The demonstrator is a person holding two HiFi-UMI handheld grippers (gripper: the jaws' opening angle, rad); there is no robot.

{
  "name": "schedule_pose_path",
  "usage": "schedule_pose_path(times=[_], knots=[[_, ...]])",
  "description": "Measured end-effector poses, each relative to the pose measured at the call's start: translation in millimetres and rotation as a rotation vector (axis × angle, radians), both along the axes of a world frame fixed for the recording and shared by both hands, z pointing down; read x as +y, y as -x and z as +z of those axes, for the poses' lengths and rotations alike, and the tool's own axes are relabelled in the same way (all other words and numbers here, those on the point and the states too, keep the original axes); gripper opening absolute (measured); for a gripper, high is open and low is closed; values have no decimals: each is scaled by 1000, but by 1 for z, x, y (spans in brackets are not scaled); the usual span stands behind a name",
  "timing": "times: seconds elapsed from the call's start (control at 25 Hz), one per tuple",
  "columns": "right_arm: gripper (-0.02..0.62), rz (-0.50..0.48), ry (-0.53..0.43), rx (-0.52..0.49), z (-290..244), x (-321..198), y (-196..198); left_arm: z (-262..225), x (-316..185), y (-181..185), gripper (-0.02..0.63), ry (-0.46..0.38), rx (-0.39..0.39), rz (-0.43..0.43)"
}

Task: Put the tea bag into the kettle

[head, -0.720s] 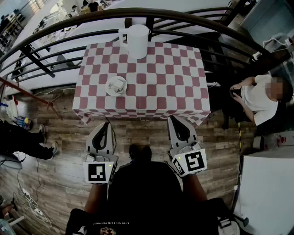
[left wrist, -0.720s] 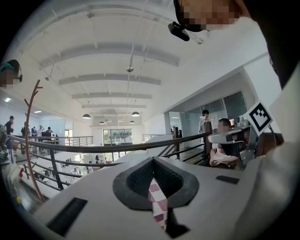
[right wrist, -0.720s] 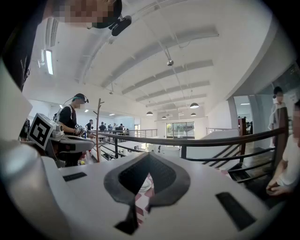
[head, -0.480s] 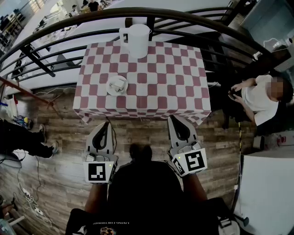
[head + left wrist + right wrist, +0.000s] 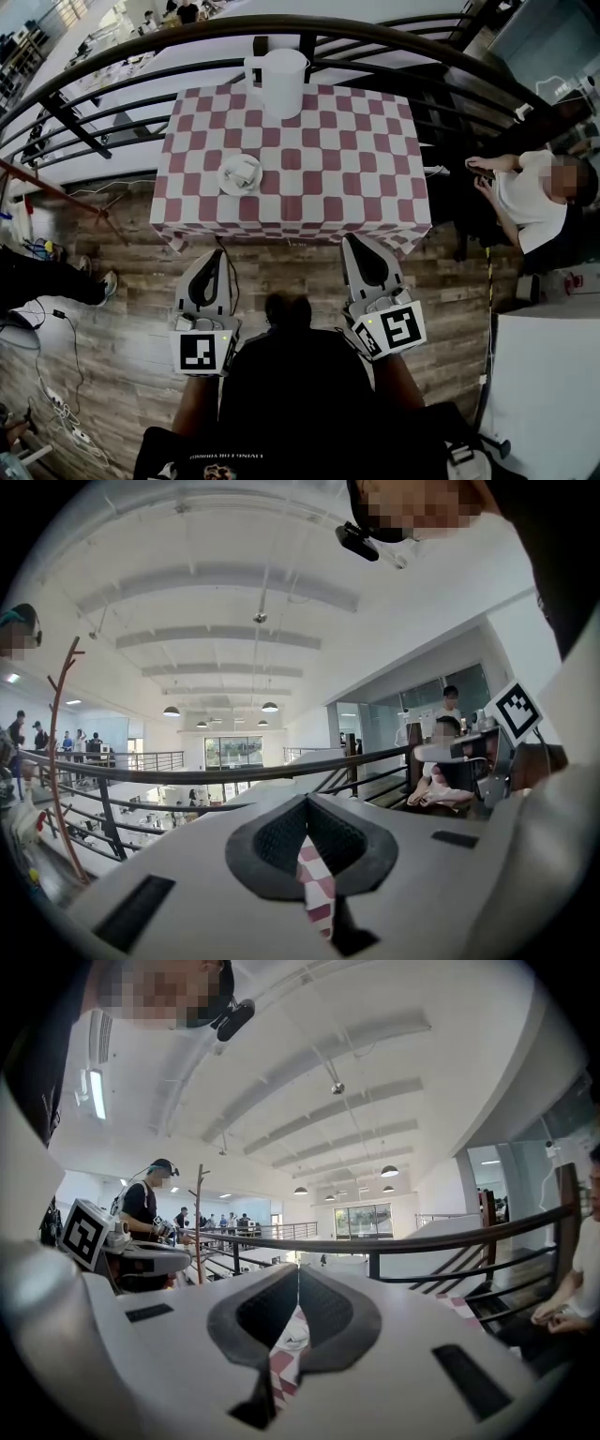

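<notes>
A white kettle [image 5: 281, 82] stands at the far edge of a table with a red-and-white checked cloth [image 5: 328, 159]. On a small white plate [image 5: 225, 183] at the table's left half lies the tea bag [image 5: 241, 172]. Both grippers hover over the wooden floor, short of the table's near edge, pointing at it. My left gripper [image 5: 217, 251] is shut and empty; in the left gripper view its tips [image 5: 305, 799] meet. My right gripper [image 5: 356, 239] is shut and empty too, and the plate [image 5: 292, 1336] shows through the gap behind its jaws [image 5: 298, 1267].
A dark curved railing [image 5: 394, 37] runs behind the table. A person [image 5: 525, 202] sits right of the table. Another person's legs [image 5: 47, 281] and floor cables [image 5: 66, 422] lie at the left. A white surface [image 5: 544, 394] fills the lower right.
Both grippers have kept their places. The seated person at the right has shifted their arms, and the legs at the left have moved a little.
</notes>
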State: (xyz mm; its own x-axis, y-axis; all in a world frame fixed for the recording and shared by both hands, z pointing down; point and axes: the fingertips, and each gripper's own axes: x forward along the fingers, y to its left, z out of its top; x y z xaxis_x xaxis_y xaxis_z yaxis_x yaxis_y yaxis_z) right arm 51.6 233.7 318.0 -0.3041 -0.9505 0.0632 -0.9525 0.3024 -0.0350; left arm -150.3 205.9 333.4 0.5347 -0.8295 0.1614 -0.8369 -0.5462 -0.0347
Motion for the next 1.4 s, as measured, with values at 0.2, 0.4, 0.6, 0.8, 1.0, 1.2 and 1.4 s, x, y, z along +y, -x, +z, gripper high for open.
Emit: schedule_pose_path(times=[0.2, 0.4, 0.6, 0.8, 1.0, 1.2, 1.4], knots=[[17, 10, 8, 6, 2, -2, 6, 3, -3, 6, 6, 5, -6, 15], [17, 27, 16, 7, 3, -3, 12, 5, -8, 11, 6, 19, -3, 35], [17, 50, 24, 8, 8, -5, 17, 12, -16, 17, 6, 21, -13, 59], [17, 66, 30, 6, 12, -12, 22, 16, -24, 25, 6, 23, -11, 65], [17, 64, 21, 11, 10, -21, 28, 15, -33, 33, 6, -9, -8, 62], [17, 51, 13, 20, 6, -32, 34, 15, -41, 40, 6, 1, 6, 46], [17, 42, 12, 23, 7, -39, 34, 14, -46, 39, 6, -7, 3, 43]])
